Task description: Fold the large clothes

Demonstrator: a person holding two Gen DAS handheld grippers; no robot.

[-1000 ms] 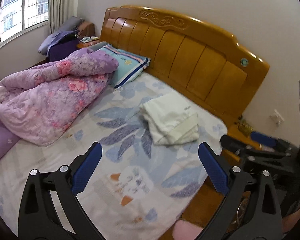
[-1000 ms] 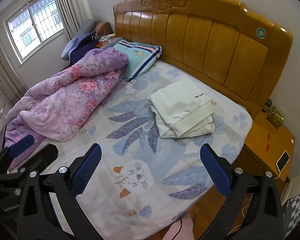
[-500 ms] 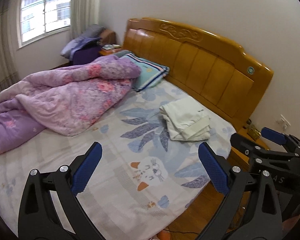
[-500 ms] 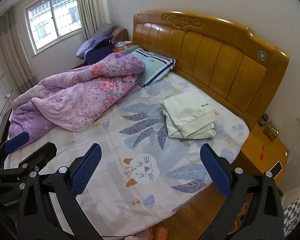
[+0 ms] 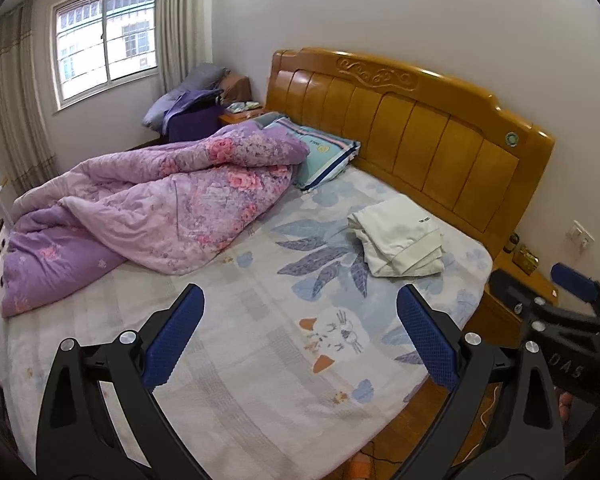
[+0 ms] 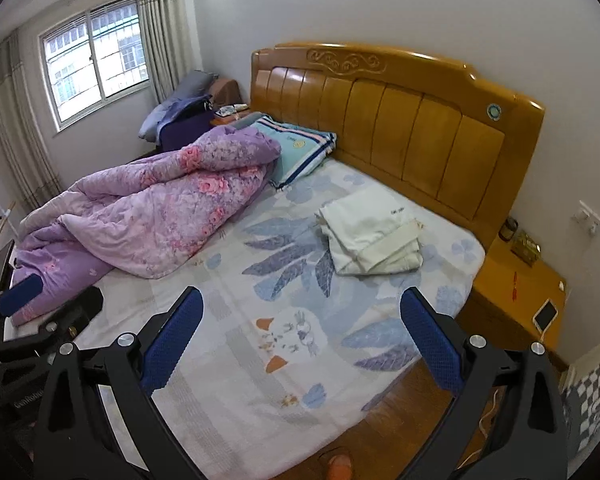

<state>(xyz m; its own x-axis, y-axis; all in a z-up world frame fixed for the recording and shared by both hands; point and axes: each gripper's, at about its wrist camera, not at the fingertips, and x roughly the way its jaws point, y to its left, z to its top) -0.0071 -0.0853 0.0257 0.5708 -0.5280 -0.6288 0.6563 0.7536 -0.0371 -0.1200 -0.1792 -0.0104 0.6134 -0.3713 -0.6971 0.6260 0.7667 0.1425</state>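
Observation:
A folded white garment lies on the bed's floral sheet near the wooden headboard; it also shows in the right wrist view. My left gripper is open and empty, held well back above the bed's near edge. My right gripper is open and empty too, equally far from the garment. The right gripper shows at the right edge of the left wrist view, and the left gripper at the left edge of the right wrist view.
A bunched purple floral quilt covers the bed's left half, beside a blue striped pillow. The wooden headboard stands behind. A nightstand with a phone stands at right. A window is at far left. Wooden floor lies below the bed edge.
Both grippers have pulled back and risen away from the bed, so the garment looks smaller and more of the room shows. Both stay open and empty.

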